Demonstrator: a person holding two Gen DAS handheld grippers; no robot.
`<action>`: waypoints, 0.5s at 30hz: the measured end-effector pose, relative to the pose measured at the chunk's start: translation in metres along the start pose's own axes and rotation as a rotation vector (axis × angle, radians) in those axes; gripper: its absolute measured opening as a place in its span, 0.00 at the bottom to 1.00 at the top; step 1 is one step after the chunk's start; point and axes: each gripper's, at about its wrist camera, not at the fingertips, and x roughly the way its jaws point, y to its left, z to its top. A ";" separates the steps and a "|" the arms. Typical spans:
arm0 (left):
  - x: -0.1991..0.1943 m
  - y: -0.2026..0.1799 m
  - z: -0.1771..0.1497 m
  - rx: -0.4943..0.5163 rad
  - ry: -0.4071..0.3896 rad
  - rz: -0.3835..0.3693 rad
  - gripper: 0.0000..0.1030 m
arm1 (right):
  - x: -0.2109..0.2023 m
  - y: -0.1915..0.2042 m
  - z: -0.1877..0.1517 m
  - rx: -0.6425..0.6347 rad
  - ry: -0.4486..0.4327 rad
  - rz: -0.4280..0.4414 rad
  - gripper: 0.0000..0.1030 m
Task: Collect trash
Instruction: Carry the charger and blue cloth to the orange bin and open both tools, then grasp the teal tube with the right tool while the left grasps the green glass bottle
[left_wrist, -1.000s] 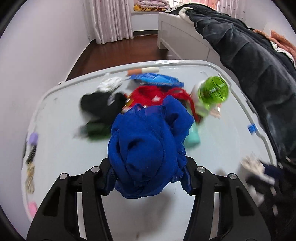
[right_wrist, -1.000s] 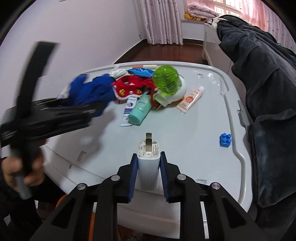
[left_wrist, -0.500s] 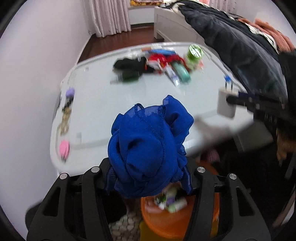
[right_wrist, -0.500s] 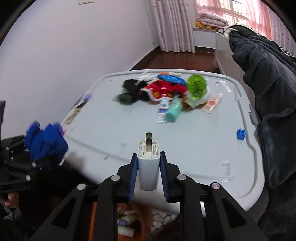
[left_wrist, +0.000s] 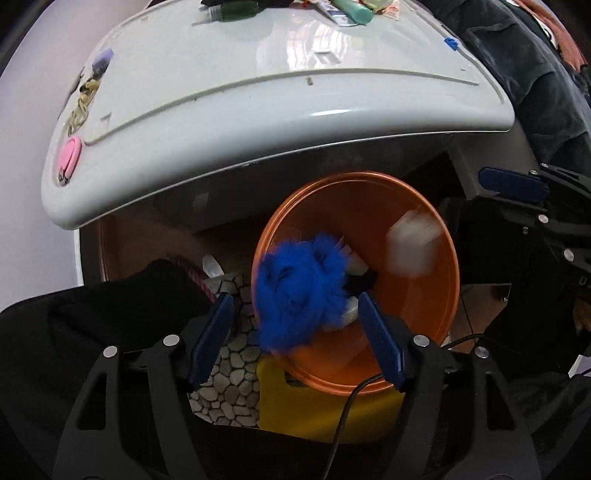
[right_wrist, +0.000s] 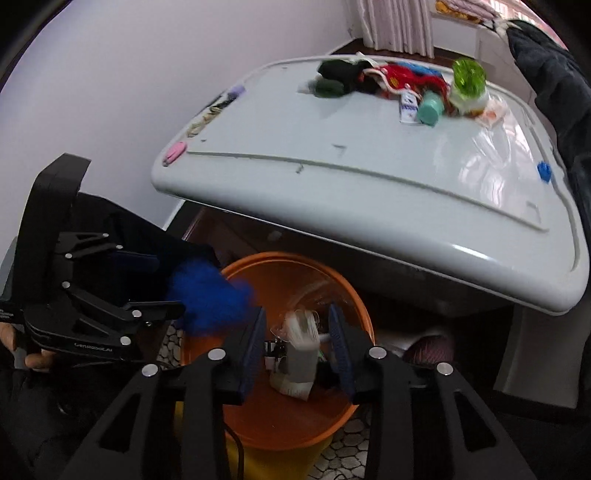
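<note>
I am working in a bedroom at home. Behind the white table (right_wrist: 369, 177) I see pink curtains (right_wrist: 395, 26), a dark wood floor and folded blankets (right_wrist: 465, 9). Under the table stands an orange bin (left_wrist: 448, 280).

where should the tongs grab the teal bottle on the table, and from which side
Take the teal bottle across the middle of its round body, from above. It lies on its side on the white table, its cap end facing the near edge. The white carton lies close on its left and the green-lidded jar on its right, so a side approach looks cramped. Set the tongs across its width.
</note>
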 end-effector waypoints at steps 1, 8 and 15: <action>-0.001 0.001 0.000 -0.001 -0.008 0.000 0.67 | -0.001 -0.003 0.002 0.012 -0.007 0.002 0.35; -0.012 0.000 0.014 0.019 -0.064 0.019 0.67 | -0.022 -0.043 0.056 0.067 -0.104 -0.059 0.37; -0.026 0.004 0.054 0.010 -0.172 0.057 0.67 | 0.002 -0.095 0.160 0.165 -0.156 -0.145 0.38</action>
